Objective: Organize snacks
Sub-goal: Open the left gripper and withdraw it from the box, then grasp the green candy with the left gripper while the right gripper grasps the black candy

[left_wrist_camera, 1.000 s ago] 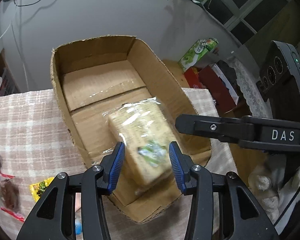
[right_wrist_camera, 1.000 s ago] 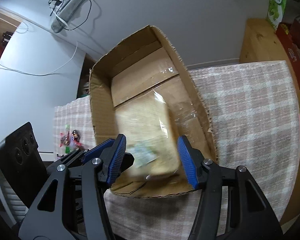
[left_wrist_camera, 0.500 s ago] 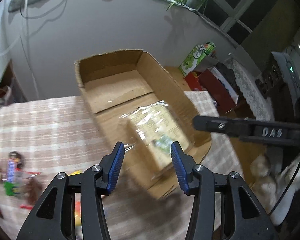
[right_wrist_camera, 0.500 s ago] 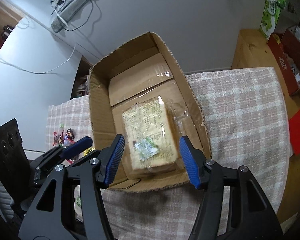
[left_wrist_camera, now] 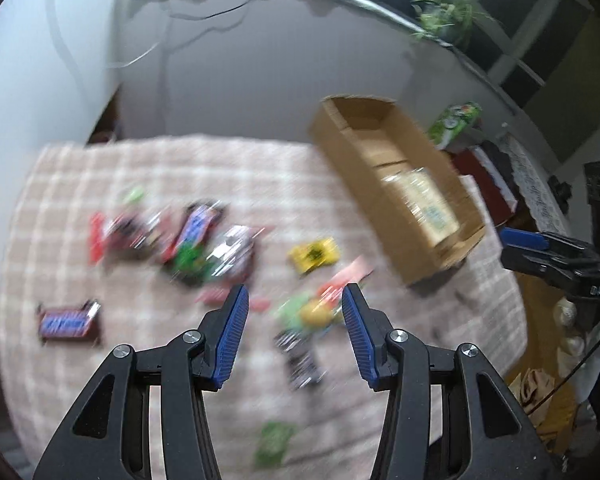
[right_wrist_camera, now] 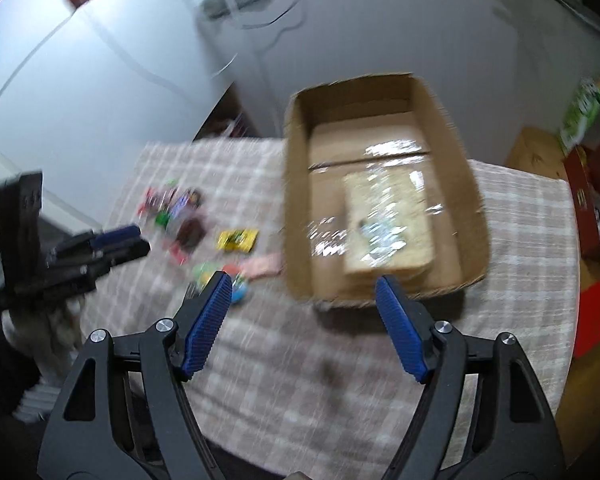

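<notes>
A checked pink cloth is covering the surface (right_wrist_camera: 340, 360), with a grey wall behind. The cardboard box (right_wrist_camera: 470, 184) is sitting on the far right, holding a clear-wrapped cracker pack (right_wrist_camera: 388, 224). Loose snacks (left_wrist_camera: 192, 236) are lying scattered to its left. The left hand-held gripper (left_wrist_camera: 294, 334) is hanging partly open and empty above them; the right hand-held gripper (right_wrist_camera: 302, 326), its jaws just widening, is gaping empty near the box.
</notes>
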`<state>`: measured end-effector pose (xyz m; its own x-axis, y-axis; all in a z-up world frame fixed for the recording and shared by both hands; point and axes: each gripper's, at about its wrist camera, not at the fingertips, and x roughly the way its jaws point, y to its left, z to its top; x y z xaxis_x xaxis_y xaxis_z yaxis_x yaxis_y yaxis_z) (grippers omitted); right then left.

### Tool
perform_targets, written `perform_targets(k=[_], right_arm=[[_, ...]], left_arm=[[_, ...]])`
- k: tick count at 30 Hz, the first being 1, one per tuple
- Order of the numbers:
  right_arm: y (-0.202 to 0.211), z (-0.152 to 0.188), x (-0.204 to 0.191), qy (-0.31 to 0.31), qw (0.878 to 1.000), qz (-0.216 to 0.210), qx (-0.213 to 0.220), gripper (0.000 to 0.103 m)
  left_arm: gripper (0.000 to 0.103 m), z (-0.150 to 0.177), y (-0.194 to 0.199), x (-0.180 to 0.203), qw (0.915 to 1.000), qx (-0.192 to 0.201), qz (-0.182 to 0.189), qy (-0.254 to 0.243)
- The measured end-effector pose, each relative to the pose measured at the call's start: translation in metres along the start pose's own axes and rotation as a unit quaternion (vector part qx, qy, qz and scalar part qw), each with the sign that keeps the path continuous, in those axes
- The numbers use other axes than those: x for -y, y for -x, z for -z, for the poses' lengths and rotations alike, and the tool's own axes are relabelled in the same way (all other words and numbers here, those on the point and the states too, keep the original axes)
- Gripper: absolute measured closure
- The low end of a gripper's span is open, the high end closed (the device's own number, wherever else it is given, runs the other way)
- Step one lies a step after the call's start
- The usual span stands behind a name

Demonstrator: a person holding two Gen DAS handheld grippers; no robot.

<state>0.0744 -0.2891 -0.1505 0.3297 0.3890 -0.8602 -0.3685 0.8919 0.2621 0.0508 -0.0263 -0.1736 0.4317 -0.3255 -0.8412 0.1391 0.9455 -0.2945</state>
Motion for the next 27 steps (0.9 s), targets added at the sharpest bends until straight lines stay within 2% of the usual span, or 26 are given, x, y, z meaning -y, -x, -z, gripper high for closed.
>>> perform_targets(k=[6, 10, 13, 15, 17, 21, 23, 27], right_arm=[[-0.023, 0.018, -0.039, 0.047, 0.998, -0.01, -0.032, 0.026], [-0.042, 0.025, -0.051, 0.04, 0.997, -0.037, -0.055, 0.026], [-0.059, 0.029, -0.063, 0.038, 0.995, -0.056, -0.077, 0.026], [-0.073, 0.029, -0.072, 0.039, 0.992, -0.07, -0.096, 0.031], [-0.085, 0.028, -0.078, 0.039, 0.99, -0.081, -0.111, 0.042], [-0.112, 0.024, -0.091, 0.035, 0.987, -0.084, -0.134, 0.049], [-0.125, 0.022, -0.097, 0.029, 0.985, -0.091, -0.147, 0.057], [-0.144, 0.02, -0.108, 0.027, 0.984, -0.083, -0.158, 0.06]], left_arm=[[0.056, 0.037, 0.006, -0.025, 0.9993, -0.025, -0.022, 0.019], [0.056, 0.058, 0.002, -0.024, 0.9987, -0.043, -0.015, 0.021], [0.056, 0.072, -0.002, -0.013, 0.9983, -0.057, -0.011, -0.002], [0.056, 0.08, -0.006, -0.007, 0.9977, -0.065, -0.013, -0.014], [0.056, 0.088, -0.009, -0.002, 0.997, -0.073, -0.009, -0.025], [0.059, 0.1, -0.015, 0.001, 0.996, -0.081, -0.011, -0.035], [0.06, 0.103, -0.018, 0.002, 0.9956, -0.084, -0.015, -0.039], [0.066, 0.109, -0.025, 0.003, 0.9948, -0.09, -0.016, -0.044]])
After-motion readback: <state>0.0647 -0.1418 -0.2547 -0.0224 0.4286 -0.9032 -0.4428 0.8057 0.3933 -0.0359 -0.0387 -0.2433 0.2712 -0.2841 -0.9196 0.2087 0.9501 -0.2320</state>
